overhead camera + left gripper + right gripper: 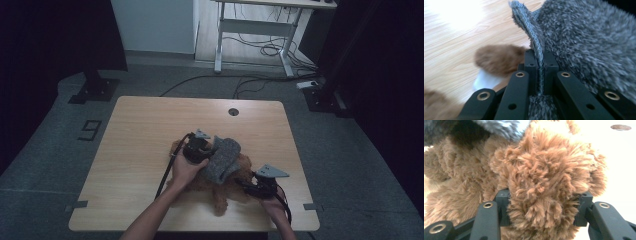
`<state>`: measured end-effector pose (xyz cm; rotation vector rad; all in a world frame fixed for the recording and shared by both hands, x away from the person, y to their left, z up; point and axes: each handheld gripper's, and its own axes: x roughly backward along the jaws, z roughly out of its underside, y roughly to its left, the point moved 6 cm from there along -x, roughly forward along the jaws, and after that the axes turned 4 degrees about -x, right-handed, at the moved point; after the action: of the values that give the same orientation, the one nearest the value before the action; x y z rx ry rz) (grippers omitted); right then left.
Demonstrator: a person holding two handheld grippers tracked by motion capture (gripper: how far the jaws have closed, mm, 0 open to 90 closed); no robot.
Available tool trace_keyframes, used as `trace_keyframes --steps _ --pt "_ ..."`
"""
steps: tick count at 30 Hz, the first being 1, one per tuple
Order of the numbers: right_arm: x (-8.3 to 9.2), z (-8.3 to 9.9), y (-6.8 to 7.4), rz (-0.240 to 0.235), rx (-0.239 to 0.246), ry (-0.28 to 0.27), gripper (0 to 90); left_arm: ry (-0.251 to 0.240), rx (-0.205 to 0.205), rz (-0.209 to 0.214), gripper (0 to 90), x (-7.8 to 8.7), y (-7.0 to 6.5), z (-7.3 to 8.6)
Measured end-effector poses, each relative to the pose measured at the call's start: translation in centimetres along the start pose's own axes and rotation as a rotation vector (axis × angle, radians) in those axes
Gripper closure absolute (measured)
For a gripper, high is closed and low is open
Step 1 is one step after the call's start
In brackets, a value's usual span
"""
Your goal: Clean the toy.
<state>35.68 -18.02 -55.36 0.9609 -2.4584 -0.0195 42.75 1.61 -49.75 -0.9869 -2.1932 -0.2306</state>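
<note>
A limb of the shaggy brown plush toy (541,185) is grasped between the right gripper (544,212) jaws. Farther in, the fuzzy grey knitted garment (589,42) — its hem pinched in the clenched left gripper (541,75) — is draped over the toy mid-table (140,125).

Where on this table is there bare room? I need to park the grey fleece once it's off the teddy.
The far strip of the wooden table, up to the round cable hole, and its left side are bare. It is crowded near-centre to near-right: the brown plush teddy, the grey fleece, the left gripper and the right gripper.
</note>
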Motion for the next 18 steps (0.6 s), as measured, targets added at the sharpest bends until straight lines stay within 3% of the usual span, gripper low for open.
trace_keyframes --steps 6,18 --pt "0.0 0.0 -0.1 -0.001 -0.003 -0.003 47.4 -0.028 0.027 0.025 84.4 0.9 0.8 0.8" --pt "0.0 0.1 -0.2 -0.003 -0.013 -0.006 47.3 -0.049 0.009 0.007 84.3 1.8 1.1 1.2"
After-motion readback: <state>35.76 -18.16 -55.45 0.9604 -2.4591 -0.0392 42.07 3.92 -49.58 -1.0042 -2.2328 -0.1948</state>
